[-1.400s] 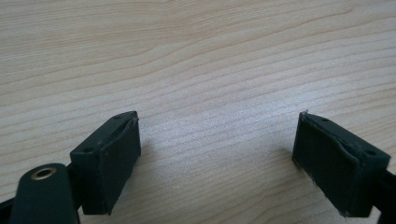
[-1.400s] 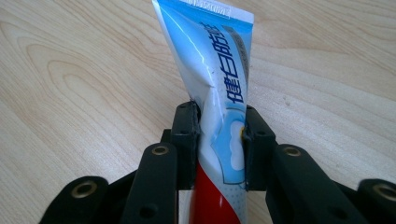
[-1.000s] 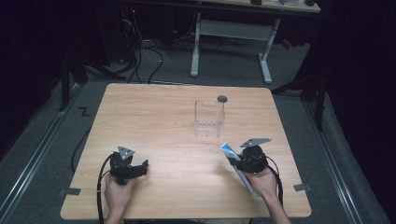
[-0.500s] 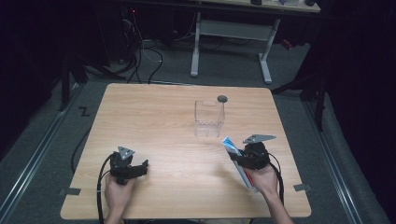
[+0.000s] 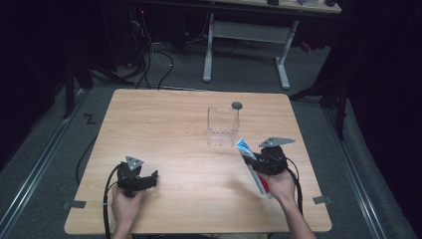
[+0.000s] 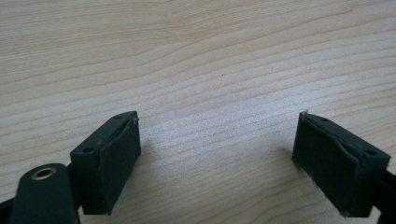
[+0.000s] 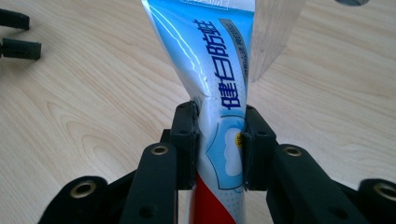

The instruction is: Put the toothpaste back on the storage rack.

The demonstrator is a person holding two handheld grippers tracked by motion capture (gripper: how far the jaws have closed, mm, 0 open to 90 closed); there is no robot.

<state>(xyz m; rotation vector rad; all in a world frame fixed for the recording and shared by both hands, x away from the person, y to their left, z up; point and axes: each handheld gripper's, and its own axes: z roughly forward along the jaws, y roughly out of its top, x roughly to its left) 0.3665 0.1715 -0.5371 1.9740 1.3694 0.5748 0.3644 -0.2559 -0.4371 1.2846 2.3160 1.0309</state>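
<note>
Wood table [image 5: 174, 129] has a clear box [image 5: 222, 126] on it. Right tool [image 7: 219, 135] squeezes a blue toothpaste tube [image 7: 210, 70]. Left tool [image 6: 217, 149] is open, holding nothing.

We hold two black grippers [image 5: 137, 179] [image 5: 268, 160], each topped by a grey three-cornered plate, trailing black cables, brass-ringed screw holes

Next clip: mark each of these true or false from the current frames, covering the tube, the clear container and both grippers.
1. The right gripper is shut on the toothpaste tube. True.
2. The left gripper holds a tube as well. False: its jaws stand open over bare table.
3. The clear container stands upright on the table. True.
4. The tube is already inside the container. False: it is still outside, held beside it.
5. A small dark round thing lies beyond the container. True.
</note>
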